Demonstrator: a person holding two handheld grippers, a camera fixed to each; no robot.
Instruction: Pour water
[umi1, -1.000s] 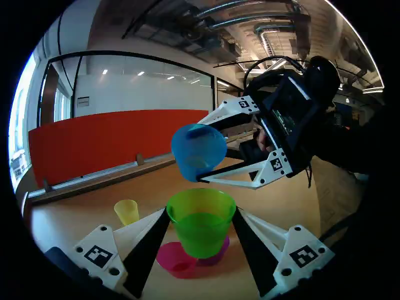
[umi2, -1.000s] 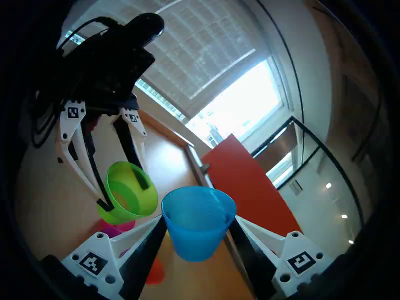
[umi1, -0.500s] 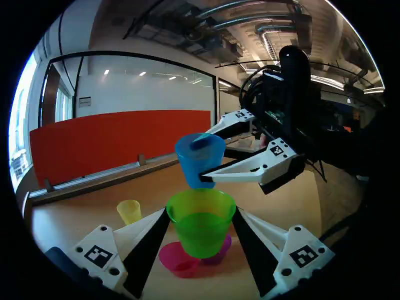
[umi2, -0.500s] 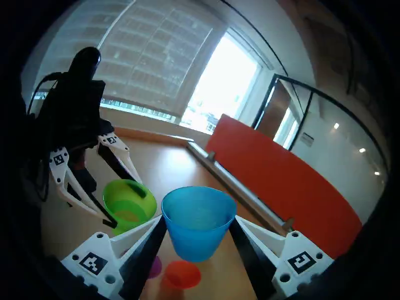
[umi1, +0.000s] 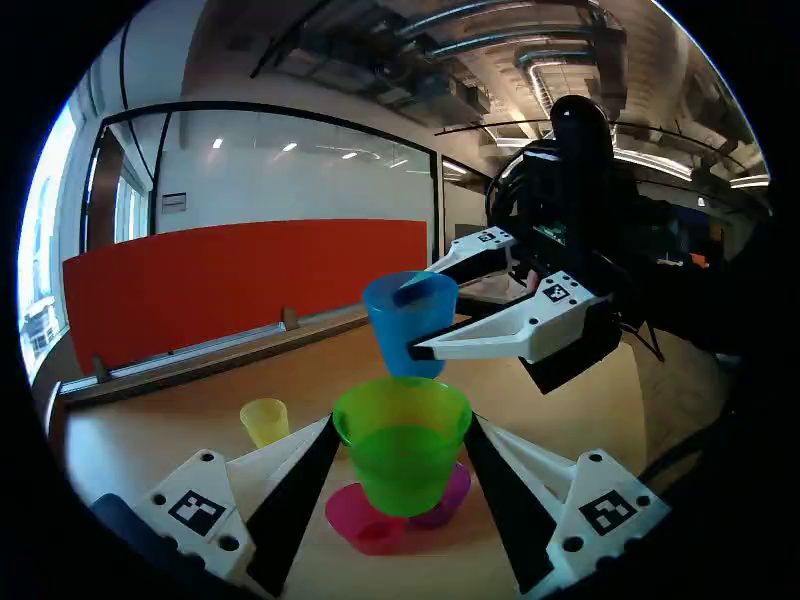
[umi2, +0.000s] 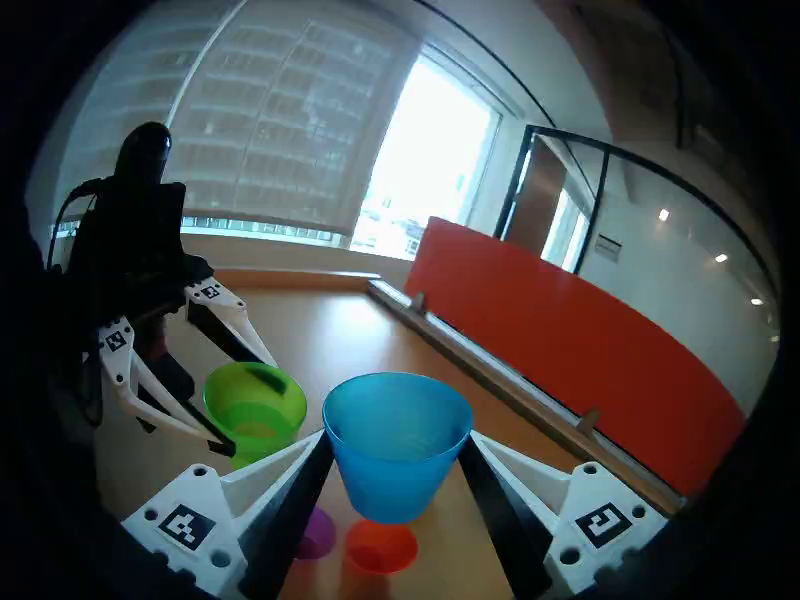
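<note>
L gripper (umi1: 402, 428) – jaws clamped on green cup (umi1: 402, 465), upright, held above desk (umi1: 140, 440). R gripper (umi2: 395, 442) jaws grip blue cup (umi2: 397, 470), also upright, just behind and above the green one. Yellow cup (umi1: 265, 420) stands on desk – pink cup (umi1: 358, 512) nearer.

left gripper view, mount: on left gripper (umi1: 402, 445), looking along its own fingers
left gripper view, faces: red partition (umi1: 230, 280), glass wall behind it
left gripper view, nearness: green cup (umi1: 402, 460) close to lens; right gripper (umi1: 408, 322) farther off
right gripper view, faces: window (umi2: 430, 170); blue cup (umi2: 397, 455) close to lens
shared: both cups, both grippers, table (umi1: 560, 400), red partition
</note>
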